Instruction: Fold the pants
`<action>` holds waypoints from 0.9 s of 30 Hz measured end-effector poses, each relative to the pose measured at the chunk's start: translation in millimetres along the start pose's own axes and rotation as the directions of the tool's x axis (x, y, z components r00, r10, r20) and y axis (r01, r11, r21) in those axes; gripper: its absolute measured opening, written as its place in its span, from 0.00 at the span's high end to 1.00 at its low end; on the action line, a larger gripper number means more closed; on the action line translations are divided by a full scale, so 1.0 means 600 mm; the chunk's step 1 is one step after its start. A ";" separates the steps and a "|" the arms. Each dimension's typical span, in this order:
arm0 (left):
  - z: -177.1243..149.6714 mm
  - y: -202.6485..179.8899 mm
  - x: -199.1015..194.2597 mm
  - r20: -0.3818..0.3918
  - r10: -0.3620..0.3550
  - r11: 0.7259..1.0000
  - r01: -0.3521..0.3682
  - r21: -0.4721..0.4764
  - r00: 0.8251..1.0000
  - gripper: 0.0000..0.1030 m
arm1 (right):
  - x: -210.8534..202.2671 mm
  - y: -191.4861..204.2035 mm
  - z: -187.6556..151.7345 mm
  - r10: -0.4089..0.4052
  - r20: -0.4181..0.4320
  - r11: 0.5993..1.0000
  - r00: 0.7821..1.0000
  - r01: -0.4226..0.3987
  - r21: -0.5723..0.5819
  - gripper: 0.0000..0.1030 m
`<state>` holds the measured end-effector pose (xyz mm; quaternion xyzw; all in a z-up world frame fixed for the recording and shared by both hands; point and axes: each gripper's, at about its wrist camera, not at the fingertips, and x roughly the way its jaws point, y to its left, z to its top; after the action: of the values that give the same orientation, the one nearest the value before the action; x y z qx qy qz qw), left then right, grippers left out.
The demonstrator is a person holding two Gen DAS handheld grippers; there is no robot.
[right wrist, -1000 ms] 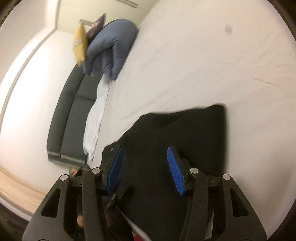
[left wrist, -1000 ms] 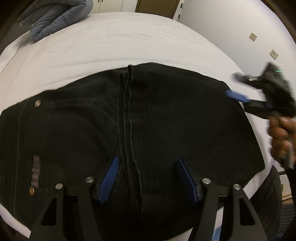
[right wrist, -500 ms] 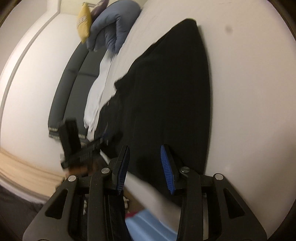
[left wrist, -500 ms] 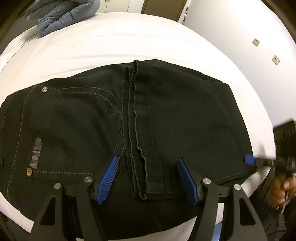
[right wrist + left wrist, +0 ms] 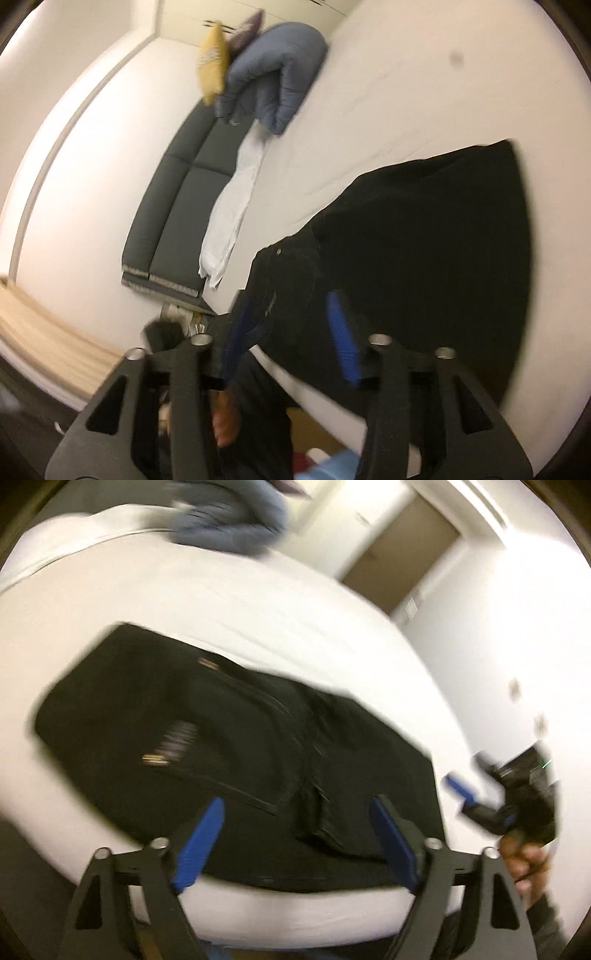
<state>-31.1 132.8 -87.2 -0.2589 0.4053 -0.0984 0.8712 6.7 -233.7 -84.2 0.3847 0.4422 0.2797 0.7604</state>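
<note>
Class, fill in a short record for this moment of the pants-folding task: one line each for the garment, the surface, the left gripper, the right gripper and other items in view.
garment: black pants, folded into a compact block, lying flat
surface: white bed, pants near its front edge
left gripper: jaws have just been opening, nothing gripped, above the pants
right gripper: open, jaws just widened, holding nothing
other items: grey-blue duvet, yellow cushion, dark sofa

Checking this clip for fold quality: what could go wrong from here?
The folded black pants lie near the bed's front edge, so a stray tug might slide them off. Both views are blurred with the left claw and right claw open, so a hurried regrasp may disturb the layers.
</note>
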 end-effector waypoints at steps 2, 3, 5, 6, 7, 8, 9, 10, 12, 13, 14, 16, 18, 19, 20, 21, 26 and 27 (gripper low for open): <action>0.005 0.050 -0.034 0.053 0.009 0.995 -0.004 -0.102 0.999 0.13 | 0.047 0.002 0.008 0.027 -0.044 0.999 0.999 -0.026 0.019 0.54; 0.006 0.079 -0.046 0.067 0.025 0.988 -0.015 -0.155 0.997 0.13 | 0.080 0.013 0.008 0.026 -0.079 1.000 0.997 -0.026 0.005 0.54; 0.008 0.121 -0.054 0.076 0.046 0.973 -0.028 -0.228 0.996 0.13 | 0.148 0.036 0.005 0.049 -0.151 0.999 0.987 -0.052 -0.014 0.54; 0.011 0.145 -0.058 0.079 0.053 0.965 -0.031 -0.261 0.995 0.13 | 0.169 0.040 0.005 0.035 -0.163 0.999 0.986 -0.039 -0.019 0.54; 0.013 0.165 -0.061 0.081 0.060 0.953 -0.033 -0.302 0.995 0.13 | 0.194 0.043 0.006 0.016 -0.188 1.000 0.982 -0.020 -0.021 0.54; 0.014 0.186 -0.061 0.087 0.055 0.938 -0.022 -0.345 0.995 0.13 | 0.213 0.044 0.007 0.012 -0.204 1.000 0.979 -0.016 -0.017 0.54; 0.009 0.189 -0.048 0.094 0.051 0.928 -0.013 -0.371 0.994 0.13 | 0.232 0.043 0.010 0.009 -0.217 1.000 0.976 -0.011 -0.008 0.54; 0.008 0.201 -0.050 0.105 0.049 0.915 -0.003 -0.404 0.993 0.13 | 0.247 0.036 0.014 -0.005 -0.221 1.000 0.975 0.007 0.007 0.54; 0.007 0.216 -0.044 0.112 0.045 0.900 0.008 -0.435 0.993 0.13 | 0.265 0.015 0.014 -0.078 -0.240 0.996 0.968 0.084 0.015 0.54; 0.006 0.221 -0.035 0.115 0.041 0.891 0.016 -0.453 0.993 0.13 | 0.270 0.000 0.013 -0.128 -0.254 0.991 0.959 0.136 0.014 0.55; 0.011 0.230 -0.028 0.119 0.036 0.879 0.025 -0.475 0.992 0.13 | 0.282 -0.021 0.011 -0.151 -0.271 0.985 0.951 0.167 0.037 0.59; 0.010 0.251 -0.014 0.115 0.014 0.853 0.048 -0.520 0.993 0.13 | 0.279 -0.034 0.013 -0.099 -0.241 0.988 0.965 0.124 0.090 0.62; 0.013 0.261 -0.007 0.113 -0.011 0.831 0.072 -0.552 0.994 0.12 | 0.272 -0.034 0.009 -0.105 -0.237 0.987 0.966 0.130 0.093 0.63; 0.022 0.263 0.005 0.111 -0.014 0.824 0.074 -0.562 0.994 0.12 | 0.272 -0.030 0.006 -0.118 -0.237 0.987 0.964 0.140 0.077 0.63; 0.025 0.266 0.010 0.111 -0.017 0.820 0.077 -0.567 0.994 0.12 | 0.273 -0.026 0.004 -0.130 -0.234 0.987 0.964 0.149 0.065 0.63; 0.029 0.269 0.014 0.120 -0.023 0.814 0.088 -0.575 0.993 0.11 | 0.274 -0.024 0.003 -0.133 -0.230 0.987 0.964 0.151 0.062 0.62; 0.038 0.287 0.021 0.157 -0.061 0.767 0.147 -0.625 0.986 0.20 | 0.266 -0.029 0.001 -0.122 -0.224 0.985 0.967 0.146 0.093 0.61; 0.042 0.286 0.025 0.138 -0.056 0.773 0.131 -0.620 0.989 0.38 | 0.266 -0.028 0.001 -0.126 -0.226 0.984 0.966 0.150 0.095 0.61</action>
<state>-8.7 281.7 -174.9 -0.5592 0.3520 0.0137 0.7505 81.0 -120.9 -170.8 0.3618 0.5639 0.2415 0.7020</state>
